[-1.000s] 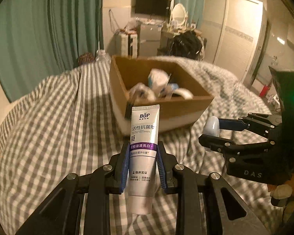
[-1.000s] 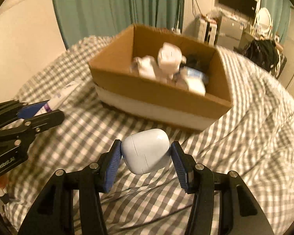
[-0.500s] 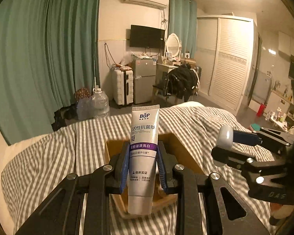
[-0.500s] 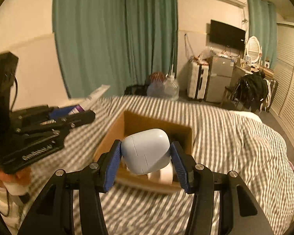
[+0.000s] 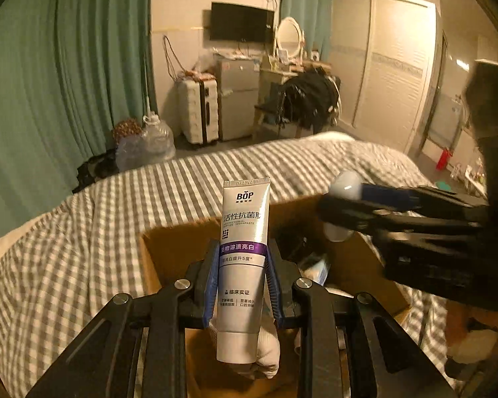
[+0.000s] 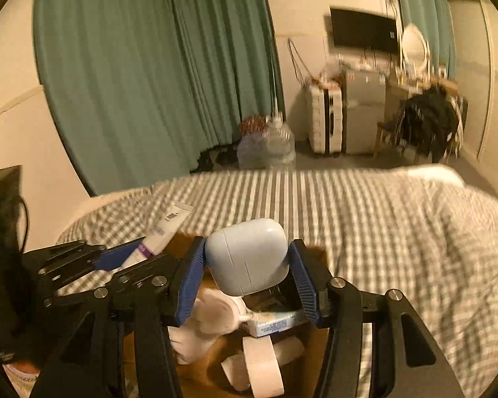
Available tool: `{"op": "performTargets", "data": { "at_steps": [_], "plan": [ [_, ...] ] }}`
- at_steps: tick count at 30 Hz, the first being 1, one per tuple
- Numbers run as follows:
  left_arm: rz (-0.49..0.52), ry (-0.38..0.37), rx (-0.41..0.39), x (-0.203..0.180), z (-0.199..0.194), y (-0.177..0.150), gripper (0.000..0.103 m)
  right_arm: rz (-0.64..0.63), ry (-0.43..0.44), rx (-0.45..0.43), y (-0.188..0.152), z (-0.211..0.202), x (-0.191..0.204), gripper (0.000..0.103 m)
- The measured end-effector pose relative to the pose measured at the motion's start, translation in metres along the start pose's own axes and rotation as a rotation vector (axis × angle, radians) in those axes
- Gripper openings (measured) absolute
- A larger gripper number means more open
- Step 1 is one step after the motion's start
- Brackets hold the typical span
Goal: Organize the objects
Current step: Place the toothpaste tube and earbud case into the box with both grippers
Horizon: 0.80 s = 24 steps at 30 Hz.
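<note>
My left gripper (image 5: pixel 241 285) is shut on a white and purple toothpaste tube (image 5: pixel 244 252), held upright over the open cardboard box (image 5: pixel 169 252). My right gripper (image 6: pixel 247 273) is shut on a pale blue earbud case (image 6: pixel 249 255), also above the box. In the left wrist view the right gripper (image 5: pixel 335 209) comes in from the right with the case (image 5: pixel 347 185) over the box's right side. In the right wrist view the left gripper (image 6: pixel 129 258) with the tube (image 6: pixel 166 229) is at the left.
The box sits on a bed with a grey checked cover (image 5: pixel 83 248). Inside it lie a tape roll (image 6: pixel 262 364), a small packet (image 6: pixel 272 321) and white bundled items (image 6: pixel 209 315). Green curtains (image 5: pixel 66 83), a suitcase (image 5: pixel 199 112) and a wardrobe (image 5: pixel 391 66) stand behind.
Both grippers have moved forward and now hang over the box, each still holding its object. The right gripper has come closer to the left one.
</note>
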<state>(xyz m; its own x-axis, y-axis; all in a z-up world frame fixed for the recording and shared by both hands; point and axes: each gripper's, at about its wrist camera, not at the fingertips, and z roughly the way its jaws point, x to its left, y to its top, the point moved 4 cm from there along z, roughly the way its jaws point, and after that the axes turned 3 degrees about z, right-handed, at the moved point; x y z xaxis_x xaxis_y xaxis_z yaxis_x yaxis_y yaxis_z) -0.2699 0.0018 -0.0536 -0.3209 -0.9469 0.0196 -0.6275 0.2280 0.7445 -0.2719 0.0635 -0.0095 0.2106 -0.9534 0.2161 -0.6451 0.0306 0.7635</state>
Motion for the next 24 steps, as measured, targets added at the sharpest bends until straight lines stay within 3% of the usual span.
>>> {"op": "performTargets", "data": {
  "at_steps": [6,11,13,15,24],
  "plan": [
    [0.058,0.02,0.047,-0.014,0.019,-0.018,0.026,0.067,-0.023,0.116,-0.019,0.05,-0.025,0.051],
    [0.039,0.039,0.079,-0.015,0.023,-0.023,0.029,0.085,-0.011,0.122,-0.019,0.054,-0.029,0.055],
    [0.022,0.018,0.089,-0.017,0.021,-0.025,0.038,0.086,-0.006,0.105,-0.019,0.05,-0.028,0.058],
    [0.005,0.017,0.08,-0.018,0.012,-0.028,0.07,0.087,-0.003,0.09,-0.018,0.041,-0.027,0.059],
    [-0.008,0.036,-0.013,-0.024,-0.04,-0.014,0.078,0.062,-0.086,-0.044,-0.013,-0.031,-0.026,0.069]
  ]
}}
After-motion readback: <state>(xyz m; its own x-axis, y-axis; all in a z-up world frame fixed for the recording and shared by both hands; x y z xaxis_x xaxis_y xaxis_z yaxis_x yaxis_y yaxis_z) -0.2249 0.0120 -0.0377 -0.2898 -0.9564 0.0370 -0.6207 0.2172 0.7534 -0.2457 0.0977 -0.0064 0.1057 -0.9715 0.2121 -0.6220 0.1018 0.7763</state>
